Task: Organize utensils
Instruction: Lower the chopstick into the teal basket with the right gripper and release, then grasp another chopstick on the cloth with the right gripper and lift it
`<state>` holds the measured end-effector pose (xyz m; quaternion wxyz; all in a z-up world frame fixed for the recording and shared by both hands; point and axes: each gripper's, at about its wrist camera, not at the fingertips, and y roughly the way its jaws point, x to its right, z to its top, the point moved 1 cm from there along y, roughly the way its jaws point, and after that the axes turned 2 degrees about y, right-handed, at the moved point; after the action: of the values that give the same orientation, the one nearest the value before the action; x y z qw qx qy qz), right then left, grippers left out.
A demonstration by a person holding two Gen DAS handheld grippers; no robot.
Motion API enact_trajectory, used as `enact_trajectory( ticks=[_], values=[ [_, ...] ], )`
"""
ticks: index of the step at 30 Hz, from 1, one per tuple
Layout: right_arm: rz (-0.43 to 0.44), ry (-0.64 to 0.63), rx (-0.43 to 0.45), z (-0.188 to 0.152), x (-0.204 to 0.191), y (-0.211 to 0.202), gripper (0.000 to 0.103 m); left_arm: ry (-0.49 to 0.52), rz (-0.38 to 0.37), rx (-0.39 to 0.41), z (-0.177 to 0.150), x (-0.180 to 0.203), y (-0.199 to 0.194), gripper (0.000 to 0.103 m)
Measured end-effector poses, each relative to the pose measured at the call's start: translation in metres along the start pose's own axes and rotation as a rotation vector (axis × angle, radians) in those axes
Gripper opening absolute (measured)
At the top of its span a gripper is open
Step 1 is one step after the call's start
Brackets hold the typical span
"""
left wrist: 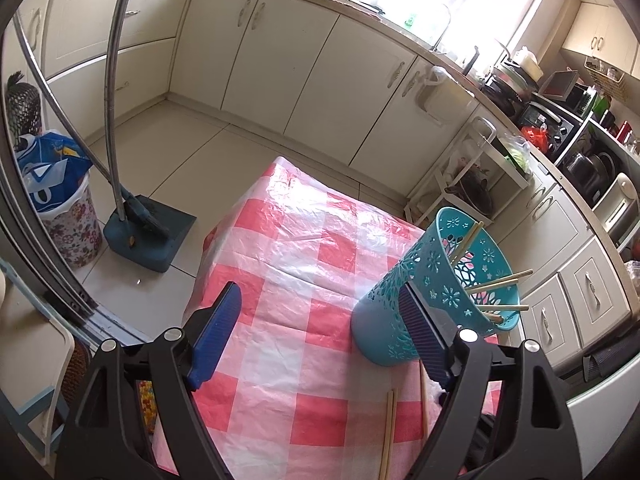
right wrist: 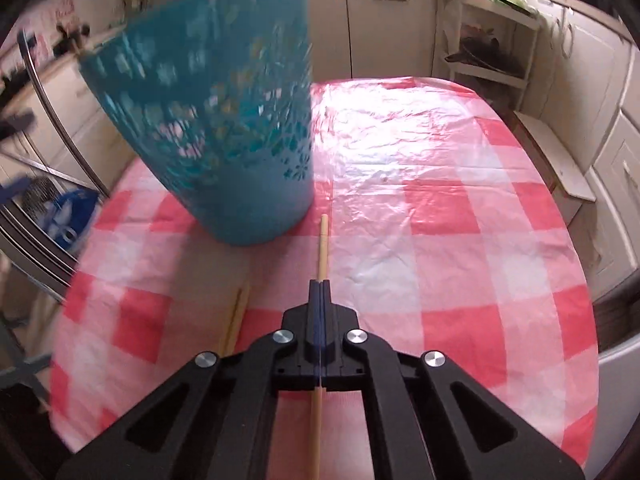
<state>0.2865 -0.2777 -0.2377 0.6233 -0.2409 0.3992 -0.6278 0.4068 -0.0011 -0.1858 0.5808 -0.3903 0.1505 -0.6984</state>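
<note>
A teal perforated utensil holder (left wrist: 436, 292) stands on the red-and-white checked tablecloth (left wrist: 304, 256) and holds several wooden chopsticks (left wrist: 500, 280). My left gripper (left wrist: 320, 316) is open and empty, its right pad just in front of the holder. Two loose chopsticks (left wrist: 389, 432) lie on the cloth near it. In the right wrist view my right gripper (right wrist: 320, 284) is shut on a single chopstick (right wrist: 322, 244), whose tip points at the base of the blurred holder (right wrist: 224, 120). A pair of chopsticks (right wrist: 236, 316) lies to the left on the cloth.
A blue dustpan and broom (left wrist: 144, 232) and a floral bin (left wrist: 72, 224) stand on the floor left of the table. Cream cabinets (left wrist: 304, 64) run along the far wall. A white shelf rack (right wrist: 488, 40) stands beyond the table's far edge.
</note>
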Motion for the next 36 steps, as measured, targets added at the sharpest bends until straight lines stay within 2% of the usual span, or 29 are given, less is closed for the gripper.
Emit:
enact_trajectory(
  ticks=[5, 8, 10, 11, 12, 13, 14, 16, 22, 24, 26, 29, 32, 34, 36],
  values=[
    [0.125, 0.087, 0.124, 0.016, 0.012, -0.073, 0.000, -0.017, -0.007, -0.007, -0.002, -0.002, 0.001, 0.077],
    [0.132, 0.065, 0.182, 0.031, 0.008, -0.099, 0.001, -0.024, -0.010, -0.012, -0.003, -0.003, 0.001, 0.077],
    [0.110, 0.031, 0.156, 0.033, 0.001, -0.092, 0.004, -0.028, -0.010, -0.015, -0.003, -0.003, 0.001, 0.077],
    [0.083, 0.008, 0.119, 0.031, -0.003, -0.078, 0.015, -0.030, -0.011, -0.015, -0.003, -0.004, 0.001, 0.077],
    [0.068, -0.005, 0.093, 0.031, -0.006, -0.067, 0.048, -0.032, -0.011, -0.016, -0.003, -0.004, 0.001, 0.077],
    [0.042, -0.021, 0.065, 0.026, -0.011, -0.050, 0.053, -0.033, -0.012, -0.016, -0.002, -0.005, 0.000, 0.077],
    [0.023, -0.040, 0.039, 0.020, -0.015, -0.033, 0.049, -0.034, -0.013, -0.017, -0.002, -0.006, 0.000, 0.077],
    [-0.013, -0.081, -0.006, 0.010, -0.022, -0.008, 0.030, -0.034, -0.013, -0.018, -0.002, -0.006, 0.000, 0.077],
    [-0.090, -0.135, -0.059, 0.006, -0.025, 0.040, 0.017, -0.038, -0.019, -0.022, -0.001, -0.008, 0.000, 0.078],
    [-0.089, -0.177, -0.036, 0.003, -0.028, 0.040, 0.006, -0.042, -0.023, -0.026, -0.001, -0.009, 0.000, 0.078],
    [-0.091, -0.196, -0.041, 0.000, -0.028, 0.035, 0.006, -0.042, -0.024, -0.028, -0.002, -0.008, 0.000, 0.078],
    [-0.008, -0.133, -0.019, -0.003, -0.020, 0.005, 0.006, -0.044, -0.025, -0.028, -0.001, -0.009, 0.000, 0.078],
    [0.171, -0.030, 0.049, 0.005, -0.016, -0.057, 0.006, -0.047, -0.024, -0.029, 0.000, -0.009, 0.000, 0.078],
    [0.271, -0.012, 0.152, 0.022, -0.020, -0.101, 0.006, -0.053, -0.026, -0.032, -0.001, -0.010, 0.001, 0.078],
    [0.296, -0.010, 0.278, 0.047, -0.031, -0.135, 0.006, -0.055, -0.025, -0.031, -0.002, -0.008, 0.001, 0.078]
  ],
)
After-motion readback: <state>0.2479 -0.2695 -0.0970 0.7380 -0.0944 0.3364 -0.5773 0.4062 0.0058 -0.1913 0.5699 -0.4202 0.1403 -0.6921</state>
